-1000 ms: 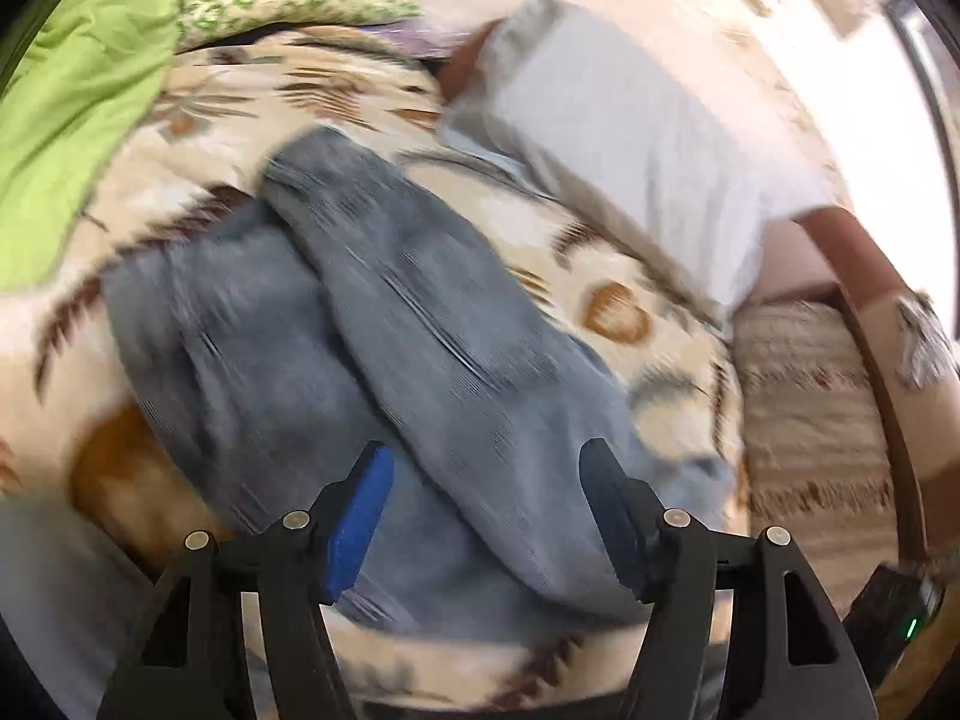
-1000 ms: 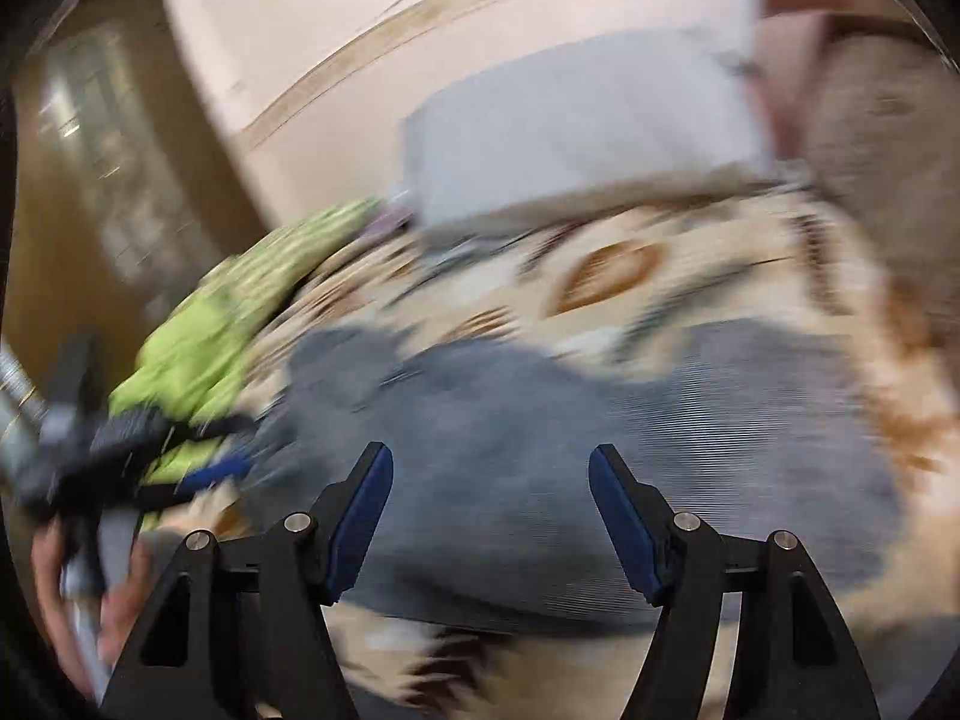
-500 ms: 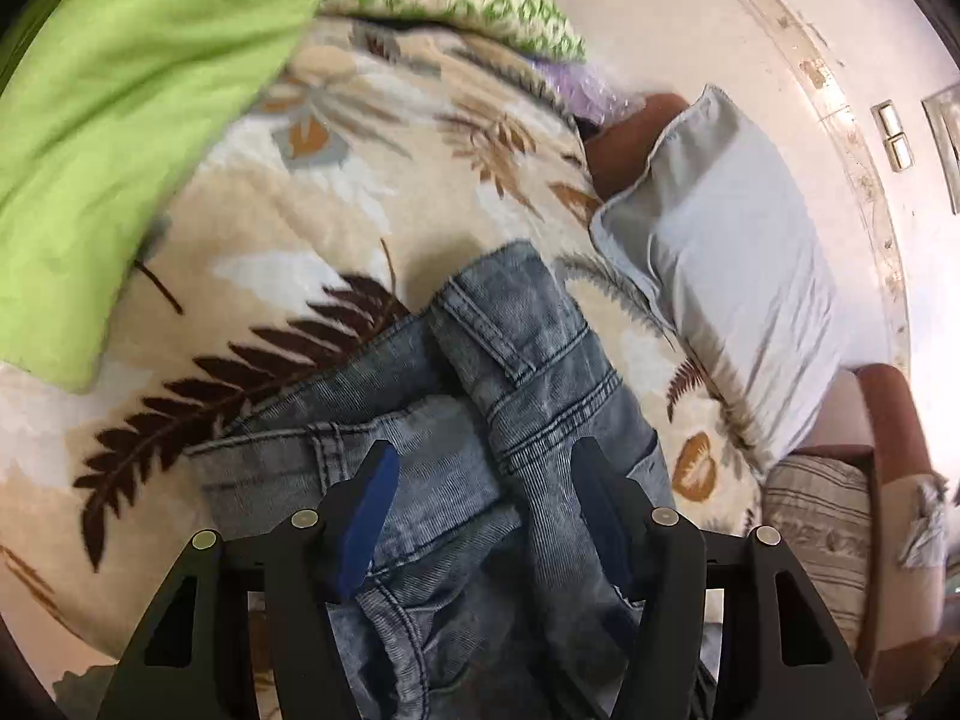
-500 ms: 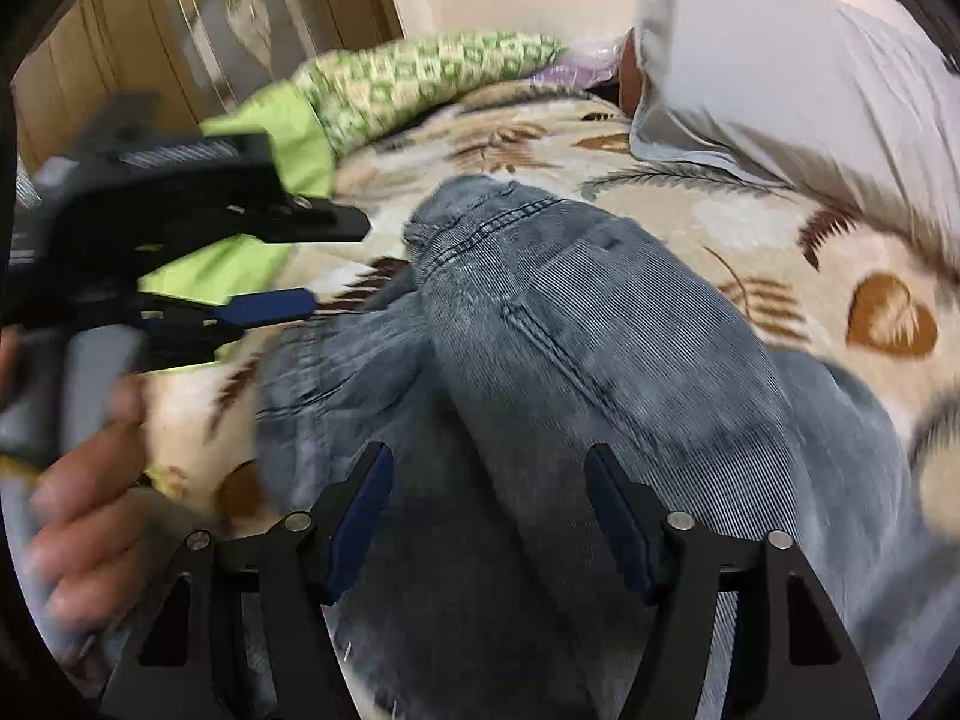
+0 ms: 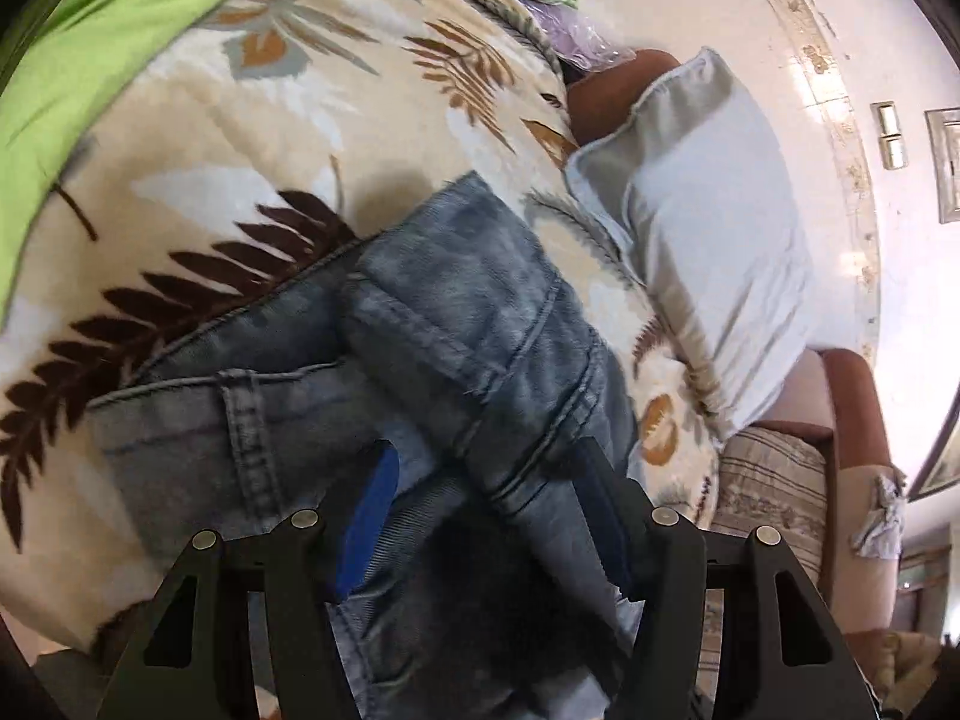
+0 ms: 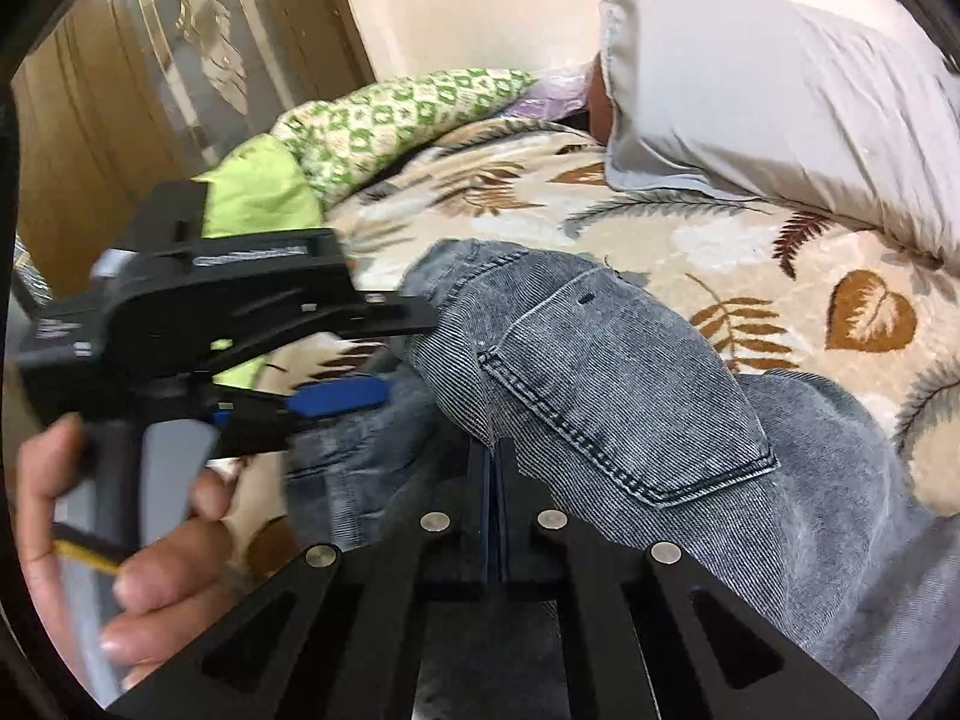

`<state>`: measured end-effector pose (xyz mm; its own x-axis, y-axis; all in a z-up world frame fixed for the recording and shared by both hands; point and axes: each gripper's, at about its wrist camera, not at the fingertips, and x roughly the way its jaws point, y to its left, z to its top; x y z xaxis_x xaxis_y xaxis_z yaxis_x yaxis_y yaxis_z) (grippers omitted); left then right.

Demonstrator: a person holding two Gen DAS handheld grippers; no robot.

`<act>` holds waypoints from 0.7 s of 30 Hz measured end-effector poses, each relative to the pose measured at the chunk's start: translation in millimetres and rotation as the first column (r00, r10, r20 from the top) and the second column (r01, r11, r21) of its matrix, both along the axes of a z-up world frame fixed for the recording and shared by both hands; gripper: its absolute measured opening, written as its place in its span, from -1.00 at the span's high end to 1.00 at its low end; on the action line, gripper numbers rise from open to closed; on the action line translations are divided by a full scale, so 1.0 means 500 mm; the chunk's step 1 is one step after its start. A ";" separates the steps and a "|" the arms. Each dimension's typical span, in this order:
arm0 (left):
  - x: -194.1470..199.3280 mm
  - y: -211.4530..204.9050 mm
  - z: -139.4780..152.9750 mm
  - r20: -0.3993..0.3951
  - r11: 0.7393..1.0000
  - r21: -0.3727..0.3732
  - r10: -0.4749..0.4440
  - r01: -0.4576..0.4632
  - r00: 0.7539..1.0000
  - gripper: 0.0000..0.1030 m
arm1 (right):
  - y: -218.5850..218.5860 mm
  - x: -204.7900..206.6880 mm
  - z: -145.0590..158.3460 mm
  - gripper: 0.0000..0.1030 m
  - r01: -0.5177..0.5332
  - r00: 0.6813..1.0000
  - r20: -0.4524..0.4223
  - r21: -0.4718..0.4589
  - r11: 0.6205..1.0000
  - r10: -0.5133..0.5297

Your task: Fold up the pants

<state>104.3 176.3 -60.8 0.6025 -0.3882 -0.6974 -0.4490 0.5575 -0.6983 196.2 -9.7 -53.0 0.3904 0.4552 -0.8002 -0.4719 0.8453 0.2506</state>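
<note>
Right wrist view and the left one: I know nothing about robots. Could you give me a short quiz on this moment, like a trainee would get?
1. True or false: the black, blue-padded right gripper has its jaws wide open.
2. What lies between the fingers of the matching left gripper? A) a shoe B) a fold of the washed grey-blue denim jeans C) a towel
3. In a few words: what are the jeans lying on?

Key: 1 false, the jaws are shut. 2 B. 3 the cream blanket with the brown leaf print.
</note>
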 end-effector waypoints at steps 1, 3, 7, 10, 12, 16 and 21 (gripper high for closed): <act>0.001 0.002 -0.004 -0.003 1.000 0.003 0.008 -0.008 1.000 -0.16 | 0.000 0.005 0.003 0.99 -0.013 1.000 -0.015 0.030 0.999 0.013; 0.001 0.008 -0.015 -0.015 1.000 -0.010 0.019 -0.020 1.000 -0.19 | -0.017 0.002 0.012 0.99 0.003 1.000 -0.027 0.093 0.996 -0.001; 0.006 0.012 -0.029 -0.023 0.999 -0.033 0.031 -0.032 0.999 -0.16 | -0.035 0.004 0.007 0.99 0.012 0.996 -0.091 0.146 0.989 0.001; 0.007 0.015 -0.029 -0.015 0.998 -0.028 0.049 -0.049 0.999 0.22 | -0.023 -0.017 0.004 0.99 -0.030 0.996 -0.078 0.112 0.993 0.039; -0.001 0.024 -0.020 -0.006 0.997 -0.006 0.079 -0.079 0.997 0.56 | -0.011 -0.024 -0.007 0.99 -0.052 0.994 -0.088 0.063 0.997 0.058; -0.025 0.015 0.030 0.064 0.991 0.081 0.104 -0.109 0.993 0.69 | 0.020 -0.033 -0.021 0.99 -0.071 0.994 -0.087 -0.033 0.997 0.068; -0.099 -0.014 0.112 0.175 0.960 0.242 0.098 -0.140 0.980 0.68 | 0.038 -0.076 0.027 0.99 -0.089 0.996 -0.030 -0.006 0.996 0.089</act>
